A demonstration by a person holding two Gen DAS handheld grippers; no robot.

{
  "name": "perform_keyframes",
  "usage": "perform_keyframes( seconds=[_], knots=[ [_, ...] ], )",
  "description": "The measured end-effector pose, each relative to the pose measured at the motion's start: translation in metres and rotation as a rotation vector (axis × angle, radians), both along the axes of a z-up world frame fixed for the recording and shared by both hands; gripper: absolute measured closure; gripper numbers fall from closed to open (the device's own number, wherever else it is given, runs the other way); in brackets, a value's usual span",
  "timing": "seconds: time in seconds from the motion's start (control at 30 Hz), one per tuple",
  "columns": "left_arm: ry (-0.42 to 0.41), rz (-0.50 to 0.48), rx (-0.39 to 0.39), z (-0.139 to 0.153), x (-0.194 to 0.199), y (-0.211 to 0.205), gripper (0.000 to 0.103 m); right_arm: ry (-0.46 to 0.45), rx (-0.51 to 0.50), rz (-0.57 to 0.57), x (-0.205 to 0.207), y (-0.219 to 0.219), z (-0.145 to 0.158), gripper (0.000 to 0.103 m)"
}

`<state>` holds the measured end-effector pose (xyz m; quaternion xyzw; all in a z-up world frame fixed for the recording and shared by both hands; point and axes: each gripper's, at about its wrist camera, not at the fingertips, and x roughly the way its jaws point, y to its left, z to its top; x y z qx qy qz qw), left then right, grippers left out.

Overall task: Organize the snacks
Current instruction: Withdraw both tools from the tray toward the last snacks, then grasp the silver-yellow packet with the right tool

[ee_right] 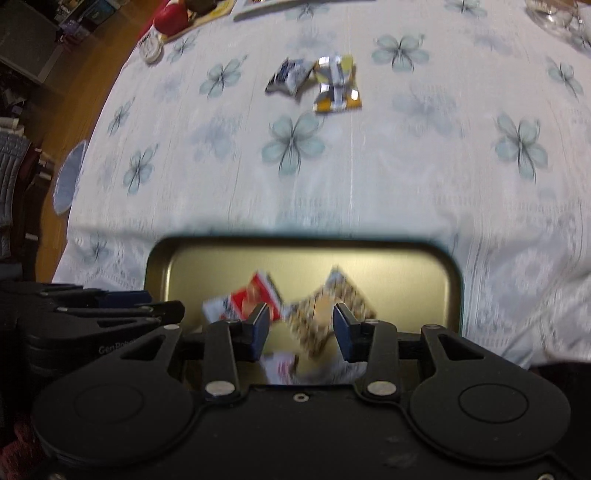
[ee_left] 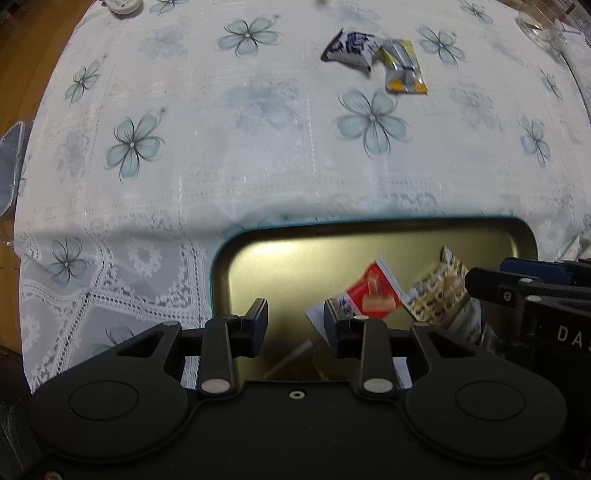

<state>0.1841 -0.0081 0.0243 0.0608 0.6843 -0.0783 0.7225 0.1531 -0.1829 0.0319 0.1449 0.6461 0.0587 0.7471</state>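
Wooden floor, red object rightward-only

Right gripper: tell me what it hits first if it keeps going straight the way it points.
Probably the patterned snack packet lying in the gold tin, seen between the open right gripper; blur makes depth uncertain.

Tray: gold metal tray with rounded corners sits on the white lace tablecloth with blue flowers, nearest the cameras.
In tray: red-and-white snack packet left, brown patterned snack packet right, touching.
Beyond tray: dark blue snack packet left, touching yellow-and-silver snack packet right, well apart from tray.
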Motion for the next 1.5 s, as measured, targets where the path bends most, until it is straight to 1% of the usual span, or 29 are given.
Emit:
perform_keyframes(
  seconds=[0.13,0.3,0.43,0.5,0.53,0.6,0.63,0.73,0.87,0.97,1.07,1.17,1.3,1.4,1.5],
  knots=[
    [-0.029,0.043,-0.008,-0.004,0.035,0.001,0.061,-0.039,-0.048,-0.04,0.043,-0.006,-0.004,0.06],
    [-0.068,0.106,-0.014,-0.017,0.074,0.004,0.061,-0.046,-0.087,-0.093,0.093,-0.015,-0.022,0.06],
    [-0.065,0.144,-0.049,-0.028,0.101,0.007,0.061,-0.056,-0.132,-0.126,0.129,-0.02,-0.04,0.059],
    [-0.068,0.152,-0.055,-0.031,0.111,0.007,0.061,-0.078,-0.148,-0.137,0.143,-0.02,-0.045,0.058],
    [-0.069,0.156,-0.057,-0.033,0.115,0.007,0.061,-0.086,-0.157,-0.139,0.151,-0.02,-0.048,0.057],
    [-0.066,0.159,-0.062,-0.036,0.12,0.008,0.061,-0.103,-0.163,-0.145,0.166,-0.019,-0.053,0.051],
    [-0.061,0.16,-0.062,-0.038,0.122,0.009,0.061,-0.11,-0.158,-0.142,0.173,-0.018,-0.056,0.05],
    [-0.056,0.168,-0.055,-0.043,0.126,0.014,0.061,-0.123,-0.154,-0.151,0.191,-0.014,-0.063,0.05],
    [-0.05,0.184,-0.044,-0.048,0.129,0.022,0.061,-0.119,-0.183,-0.151,0.206,-0.006,-0.076,0.05],
    [-0.05,0.194,-0.038,-0.048,0.13,0.026,0.061,-0.119,-0.203,-0.148,0.209,-0.002,-0.082,0.05],
    [-0.053,0.199,-0.039,-0.045,0.131,0.027,0.061,-0.134,-0.231,-0.125,0.206,0.002,-0.083,0.061],
    [-0.053,0.204,-0.05,-0.04,0.133,0.024,0.061,-0.132,-0.239,-0.115,0.195,-0.002,-0.081,0.063],
    [-0.034,0.221,-0.097,-0.037,0.141,0.014,0.061,-0.123,-0.227,-0.125,0.171,-0.017,-0.078,0.063],
    [-0.022,0.229,-0.13,-0.033,0.149,0.001,0.061,-0.124,-0.253,-0.114,0.15,-0.029,-0.077,0.063],
    [-0.016,0.245,-0.146,-0.031,0.159,-0.015,0.061,-0.14,-0.286,-0.11,0.128,-0.042,-0.076,0.063]
  ],
)
